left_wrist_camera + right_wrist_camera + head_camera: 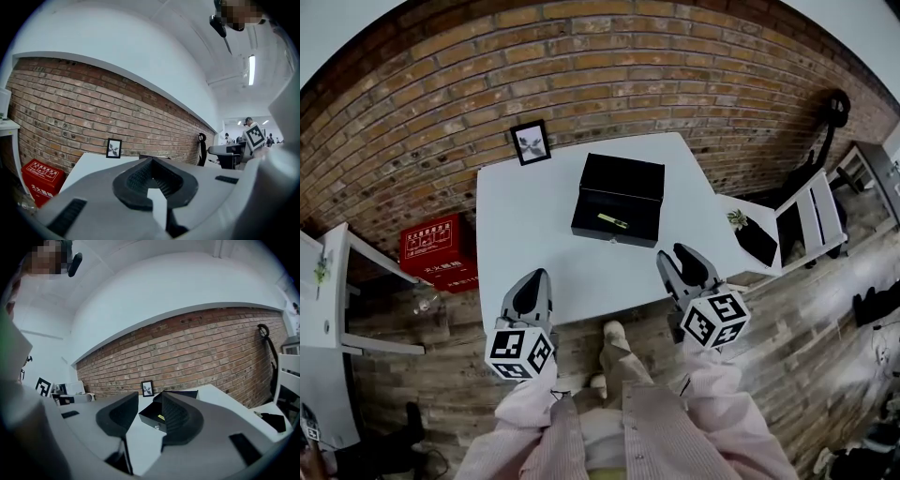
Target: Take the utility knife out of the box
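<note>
box [619, 200] open centre-frame, utility knife [613, 221] exposed | right gripper [681, 263] jaws apart, empty, aimed boxward for reach | left gripper [534, 281] jaws together, idle

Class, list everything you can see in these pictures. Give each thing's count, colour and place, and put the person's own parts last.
table: one, white, centre of the head view
box: one, black, lid open, on the table's far half
utility knife: one, yellow, inside the box
picture frame: one, black, table's far left corner
crate: one, red, on the floor left of the table
chair: one, white, right of the table
left gripper: one, grey and black, shut, empty, at the table's near edge
right gripper: one, grey and black, open, empty, at the near edge
sleeves: two, pink, bottom
</note>
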